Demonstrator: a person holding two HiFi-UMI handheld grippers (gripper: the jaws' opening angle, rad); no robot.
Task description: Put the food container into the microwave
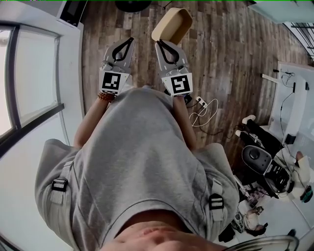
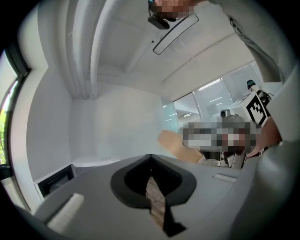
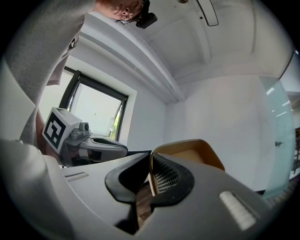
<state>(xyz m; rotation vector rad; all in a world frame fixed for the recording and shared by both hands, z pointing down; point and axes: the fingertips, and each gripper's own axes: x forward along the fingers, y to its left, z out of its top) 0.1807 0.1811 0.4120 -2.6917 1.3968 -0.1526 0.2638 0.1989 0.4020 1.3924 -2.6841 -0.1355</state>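
- While you look down past your grey shirt [image 1: 142,162], the food container [image 1: 172,23] hangs over the wooden floor [image 1: 221,59]. Bare boards lie open beyond it and to its right.
- Left of the container, past the other claw, a white ledge [image 1: 68,73] with a window [image 1: 29,73] behind it runs alongside you. Its edge is the nearest hard limit.
- Nearer you and to the container's right, a white cable [image 1: 201,109] lies loose on the boards.
- Your right gripper [image 1: 161,44] is clamped on the container's near wall, one jaw on each side of it. In its own view the tan rim [image 3: 192,153] rises just past the jaws.
- Your left gripper [image 1: 130,40] sits just left of the container and apart from it. Its jaws are closed tip to tip on nothing, and only floor shows through the loop between them.
- Both forearms reach forward side by side, with the marker cubes facing up.
- The container's underside is hidden.
- Up-left of the container, a dark-fronted box [image 1: 73,10] on the ledge is cut off by the picture edge, and you cannot tell what it is.
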